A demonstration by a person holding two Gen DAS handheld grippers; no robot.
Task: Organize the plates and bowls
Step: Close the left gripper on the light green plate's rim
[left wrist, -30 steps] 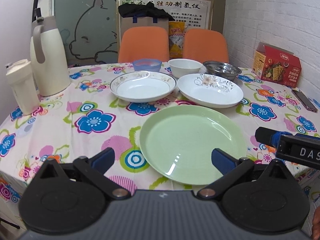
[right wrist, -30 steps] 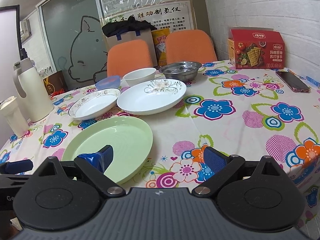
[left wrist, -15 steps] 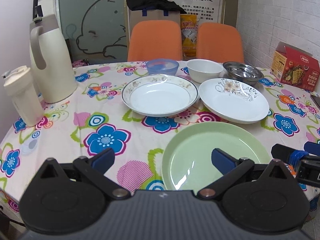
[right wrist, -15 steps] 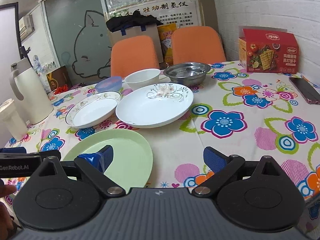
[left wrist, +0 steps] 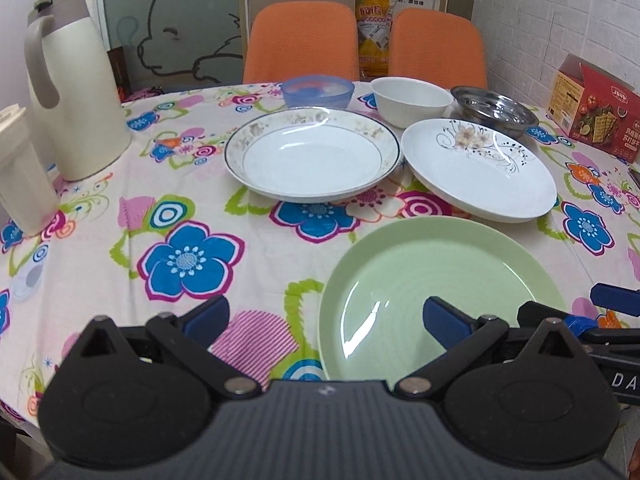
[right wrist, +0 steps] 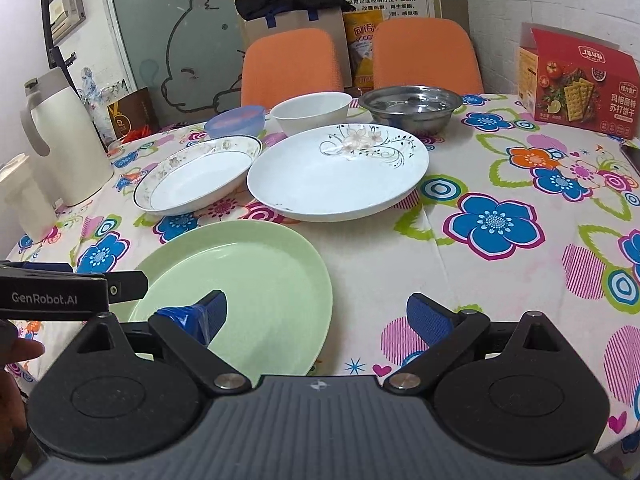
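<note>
- Green plate (left wrist: pixel 440 280) now sits closer under both my grippers than a second ago, at the near edge of the table (left wrist: pixel 100 216); I have advanced, nothing lifted yet.
- Left gripper (left wrist: pixel 326 316) and right gripper (right wrist: pixel 316 314) both gape wide, empty.
- White plates (right wrist: pixel 336 172) and bowls (right wrist: pixel 312 112) wait farther back, unstacked.
</note>
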